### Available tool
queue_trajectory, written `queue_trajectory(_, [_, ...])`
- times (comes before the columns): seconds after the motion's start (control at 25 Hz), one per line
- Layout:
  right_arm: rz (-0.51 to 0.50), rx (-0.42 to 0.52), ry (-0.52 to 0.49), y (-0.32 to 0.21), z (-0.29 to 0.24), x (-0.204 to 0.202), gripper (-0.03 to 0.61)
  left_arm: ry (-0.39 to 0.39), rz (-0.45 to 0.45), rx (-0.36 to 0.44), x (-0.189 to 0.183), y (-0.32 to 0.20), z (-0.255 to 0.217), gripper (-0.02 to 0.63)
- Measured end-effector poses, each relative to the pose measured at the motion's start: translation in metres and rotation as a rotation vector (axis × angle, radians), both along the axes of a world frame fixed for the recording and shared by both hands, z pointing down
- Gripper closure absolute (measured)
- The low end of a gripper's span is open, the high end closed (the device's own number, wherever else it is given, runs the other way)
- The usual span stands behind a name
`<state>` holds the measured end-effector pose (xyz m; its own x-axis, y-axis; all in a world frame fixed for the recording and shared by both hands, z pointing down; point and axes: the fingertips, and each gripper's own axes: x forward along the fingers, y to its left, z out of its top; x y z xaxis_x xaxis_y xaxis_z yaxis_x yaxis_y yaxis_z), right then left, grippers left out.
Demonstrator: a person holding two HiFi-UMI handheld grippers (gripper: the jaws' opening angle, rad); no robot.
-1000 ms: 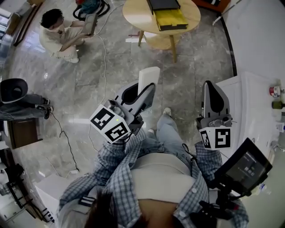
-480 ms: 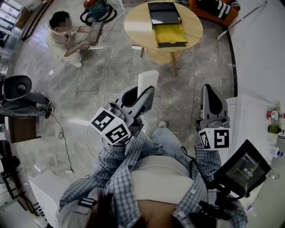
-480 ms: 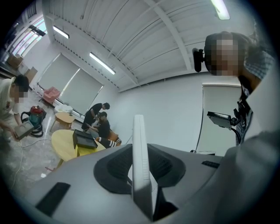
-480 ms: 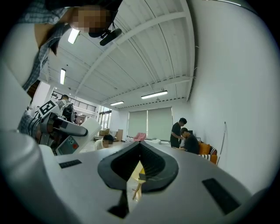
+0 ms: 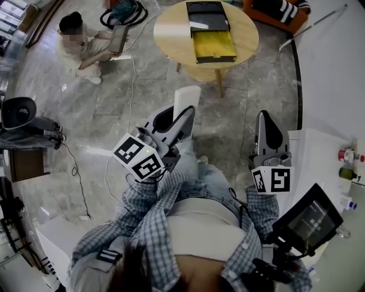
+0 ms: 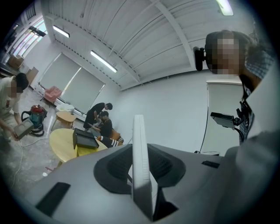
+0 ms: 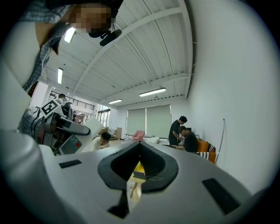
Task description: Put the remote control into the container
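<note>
My left gripper [image 5: 181,117] is shut on a flat white remote control [image 5: 187,100], held edge-on and sticking out past the jaws over the marble floor. In the left gripper view the remote [image 6: 139,162] stands upright between the pads of the left gripper [image 6: 141,183]. My right gripper [image 5: 264,116] is shut with nothing in it, beside a white counter. The container [image 5: 213,45], a yellow tray with a black part [image 5: 206,14] behind it, lies on a round wooden table [image 5: 171,28] ahead. Past the shut tips of the right gripper [image 7: 140,146] the yellow container [image 7: 139,168] shows.
A person [image 5: 77,45] sits on the floor at the far left with a tablet, near a vacuum cleaner [image 5: 120,8] and trailing cables [image 5: 130,85]. A white counter [image 5: 319,165] with small bottles stands to the right. A black chair [image 5: 17,114] stands at the left. Two people [image 6: 98,120] are by the far wall.
The head view has shifted slightly, so the round table shows more fully at the top. The remote stays in the left gripper. The right gripper stays shut and sits a little lower in the picture.
</note>
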<state>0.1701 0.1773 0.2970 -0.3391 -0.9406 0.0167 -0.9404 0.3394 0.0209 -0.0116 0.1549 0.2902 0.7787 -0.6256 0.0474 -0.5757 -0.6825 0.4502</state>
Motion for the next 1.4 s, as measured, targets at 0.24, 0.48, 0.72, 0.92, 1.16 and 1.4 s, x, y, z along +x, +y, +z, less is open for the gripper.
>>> queue_trajectory(0.24, [0.063,-0.010,0.009,-0.026,0.002,0.020,0.572,0.025,0.025,-0.011,0.008,-0.046,0.004,0.515])
queue_trajectory(0.48, [0.074,-0.014,0.031,-0.076,-0.001,0.017,0.572,0.036,0.075,-0.008,0.018,-0.100,0.004,0.515])
queue_trajectory(0.72, [0.081,-0.020,0.050,-0.131,-0.002,0.002,0.572,0.037,0.110,-0.015,0.013,-0.155,0.008,0.515])
queue_trajectory(0.92, [0.100,-0.036,0.061,-0.166,0.001,-0.012,0.572,0.049,0.117,-0.038,-0.002,-0.193,0.015,0.515])
queue_trajectory(1.16, [0.123,-0.050,0.079,-0.202,0.008,-0.026,0.572,0.059,0.134,-0.044,-0.017,-0.235,0.025,0.515])
queue_trajectory(1.4, [0.137,-0.110,0.049,-0.219,0.017,-0.037,0.572,0.017,0.174,-0.052,-0.022,-0.256,0.036,0.515])
